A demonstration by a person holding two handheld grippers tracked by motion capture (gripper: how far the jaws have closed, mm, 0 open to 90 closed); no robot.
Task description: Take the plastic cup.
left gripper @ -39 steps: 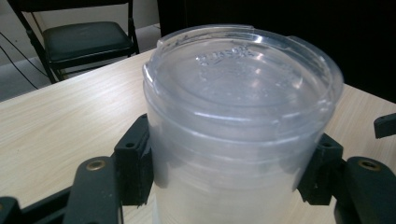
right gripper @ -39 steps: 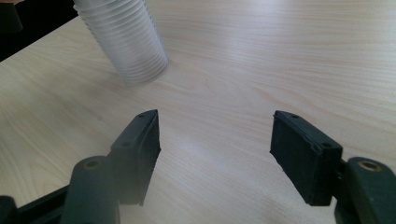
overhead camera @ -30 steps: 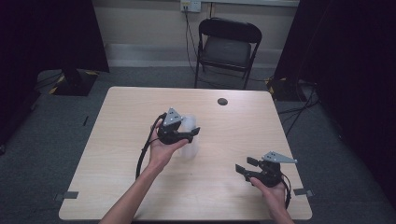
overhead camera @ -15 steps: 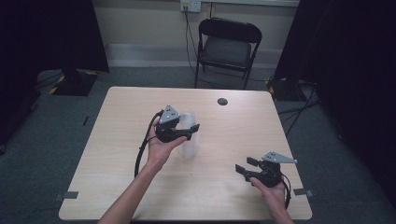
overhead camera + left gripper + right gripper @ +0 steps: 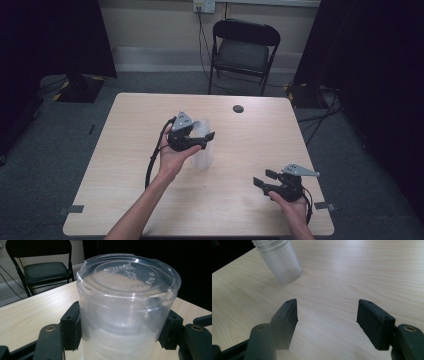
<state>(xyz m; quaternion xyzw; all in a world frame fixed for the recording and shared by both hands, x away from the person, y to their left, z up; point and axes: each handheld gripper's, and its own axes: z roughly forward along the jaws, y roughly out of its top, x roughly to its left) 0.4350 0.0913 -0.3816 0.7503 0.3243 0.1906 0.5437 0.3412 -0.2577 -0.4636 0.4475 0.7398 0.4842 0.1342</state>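
One stack of clear plastic cups [image 5: 125, 312] stands on the worktop [image 5: 125, 165] between the jaws of the left tongs [image 5: 196, 141]. Its count of cups cannot be told; ribbed rims show along its side in the right gripper view. One clear lid [image 5: 128, 272] caps the top of the stack. The jaws of the left tongs have just been opening, and their pads sit against the stack on both sides, pinching it lightly. The right tongs [image 5: 266, 181] lie well apart from the stack, low over the worktop near the person's edge, jaws spread with nothing between them. One small dark round object [image 5: 238, 108] rests on the worktop beyond the left tongs. One folding chair [image 5: 243, 50] stands past the far edge.
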